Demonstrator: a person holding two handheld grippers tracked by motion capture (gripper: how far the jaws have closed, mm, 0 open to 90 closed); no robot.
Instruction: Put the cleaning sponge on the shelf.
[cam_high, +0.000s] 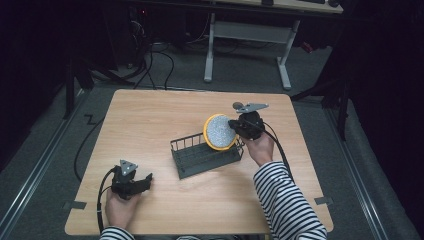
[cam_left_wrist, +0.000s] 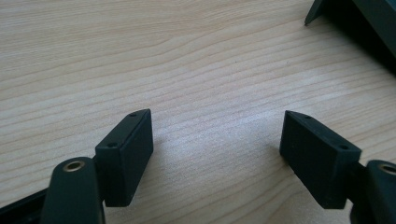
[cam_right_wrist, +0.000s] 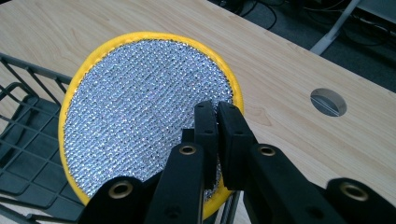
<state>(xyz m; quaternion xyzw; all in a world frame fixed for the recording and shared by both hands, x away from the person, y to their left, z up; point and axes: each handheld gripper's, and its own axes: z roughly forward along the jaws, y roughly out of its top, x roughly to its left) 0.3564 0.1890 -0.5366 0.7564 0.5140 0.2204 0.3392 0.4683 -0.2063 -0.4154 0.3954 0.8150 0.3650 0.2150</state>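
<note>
A round scouring pad (cam_high: 219, 131) with a silver mesh face and a yellow rim hangs on edge over the right end of a dark wire rack (cam_high: 202, 159) at the table's middle. My right gripper (cam_high: 235, 125) is shut on the pad's rim; in the right gripper view the pad (cam_right_wrist: 140, 116) stands in front of the pinched jaws of that gripper (cam_right_wrist: 217, 109). My left gripper (cam_high: 145, 181) rests low at the front left of the table, open, with bare wood between its jaws (cam_left_wrist: 217, 126).
The wooden table (cam_high: 150, 115) has free room to the left and behind the rack. A cable hole (cam_right_wrist: 328, 101) sits in the tabletop beyond the pad. A corner of the rack (cam_left_wrist: 355, 23) shows at the upper right of the left gripper view. A desk frame (cam_high: 247, 45) stands on the floor behind.
</note>
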